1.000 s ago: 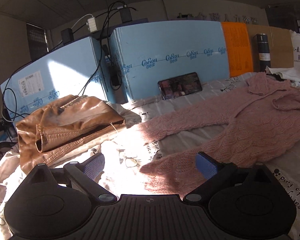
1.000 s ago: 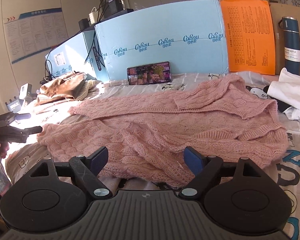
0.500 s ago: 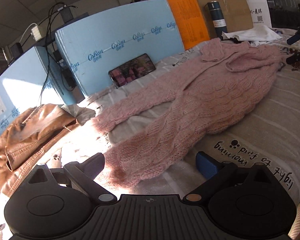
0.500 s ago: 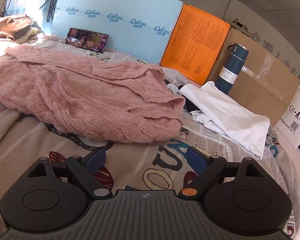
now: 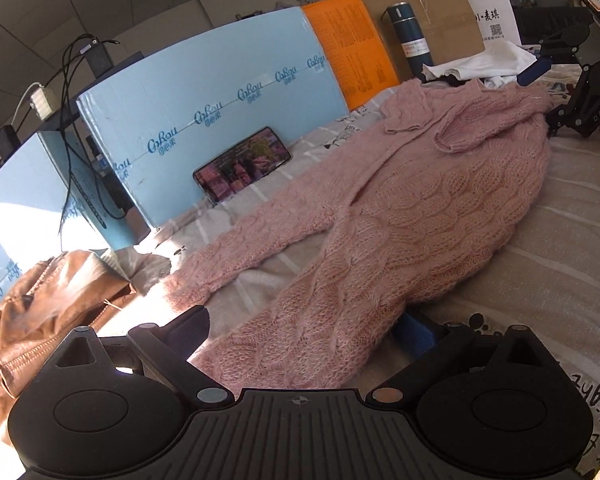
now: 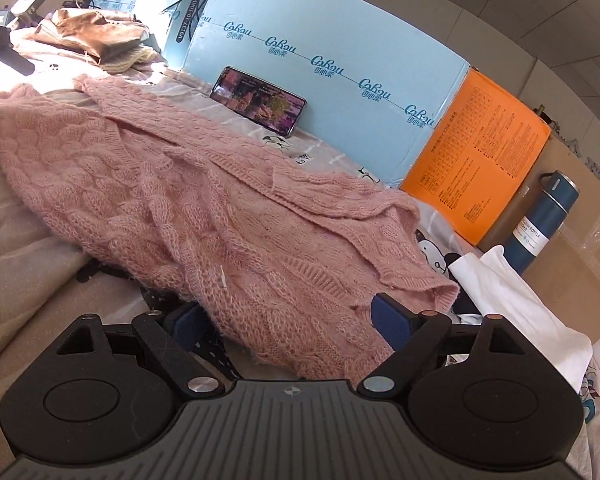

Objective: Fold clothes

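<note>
A pink cable-knit sweater (image 5: 420, 216) lies spread on the bed, one sleeve stretched to the left; it also shows in the right wrist view (image 6: 204, 208). My left gripper (image 5: 304, 330) is open, with the sweater's near end lying between its fingers. My right gripper (image 6: 288, 318) is open, with the sweater's other end lying between its fingers. The right gripper also shows in the left wrist view (image 5: 572, 80) at the sweater's far end. Neither gripper is closed on the knit.
A brown leather jacket (image 5: 48, 300) lies at the left. A phone (image 5: 242, 164) leans on blue boxes (image 5: 204, 120) behind. An orange box (image 6: 476, 160), a blue bottle (image 6: 540, 224) and white cloth (image 6: 512, 300) sit at the right.
Both grippers have moved in to opposite ends of the sweater, so the knit now lies between each pair of open fingers.
</note>
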Demonstrator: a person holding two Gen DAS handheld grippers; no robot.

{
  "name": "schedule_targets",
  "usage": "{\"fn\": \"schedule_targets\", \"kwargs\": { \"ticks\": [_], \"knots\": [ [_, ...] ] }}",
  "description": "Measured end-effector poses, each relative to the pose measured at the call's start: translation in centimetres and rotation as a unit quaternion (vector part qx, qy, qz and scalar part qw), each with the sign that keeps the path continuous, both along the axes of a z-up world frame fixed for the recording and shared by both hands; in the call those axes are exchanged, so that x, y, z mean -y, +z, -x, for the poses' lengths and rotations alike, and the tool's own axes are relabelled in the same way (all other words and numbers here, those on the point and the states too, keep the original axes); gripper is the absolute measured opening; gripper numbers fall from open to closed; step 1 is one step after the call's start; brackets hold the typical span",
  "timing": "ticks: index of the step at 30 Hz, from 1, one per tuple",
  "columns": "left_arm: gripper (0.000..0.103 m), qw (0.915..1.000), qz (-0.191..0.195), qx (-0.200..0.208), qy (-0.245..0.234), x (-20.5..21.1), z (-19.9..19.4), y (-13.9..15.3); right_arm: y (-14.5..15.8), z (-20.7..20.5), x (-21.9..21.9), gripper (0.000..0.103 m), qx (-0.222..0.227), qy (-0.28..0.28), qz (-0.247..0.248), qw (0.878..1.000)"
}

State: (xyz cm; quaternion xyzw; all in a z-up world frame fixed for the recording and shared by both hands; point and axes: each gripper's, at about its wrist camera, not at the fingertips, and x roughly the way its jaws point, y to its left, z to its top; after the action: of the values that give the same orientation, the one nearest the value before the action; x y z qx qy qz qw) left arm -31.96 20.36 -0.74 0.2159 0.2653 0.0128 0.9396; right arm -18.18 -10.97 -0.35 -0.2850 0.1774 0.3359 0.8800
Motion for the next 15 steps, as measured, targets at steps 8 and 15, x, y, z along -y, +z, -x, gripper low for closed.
{"fn": "schedule_targets", "kwargs": {
  "ticks": [8, 15],
  "knots": [
    [0.020, 0.9956, 0.092, 0.014, 0.008, -3.9, 0.1, 0.6, 0.1, -2.0, 2.6, 0.035, -0.056, -0.016, -0.090, 0.994],
    [0.020, 0.9683, 0.232, 0.088, 0.027, -8.0, -1.3, 3.0, 2.9, -5.2, 3.0, 0.022, -0.066, -0.004, -0.183, 0.981]
  ]
}}
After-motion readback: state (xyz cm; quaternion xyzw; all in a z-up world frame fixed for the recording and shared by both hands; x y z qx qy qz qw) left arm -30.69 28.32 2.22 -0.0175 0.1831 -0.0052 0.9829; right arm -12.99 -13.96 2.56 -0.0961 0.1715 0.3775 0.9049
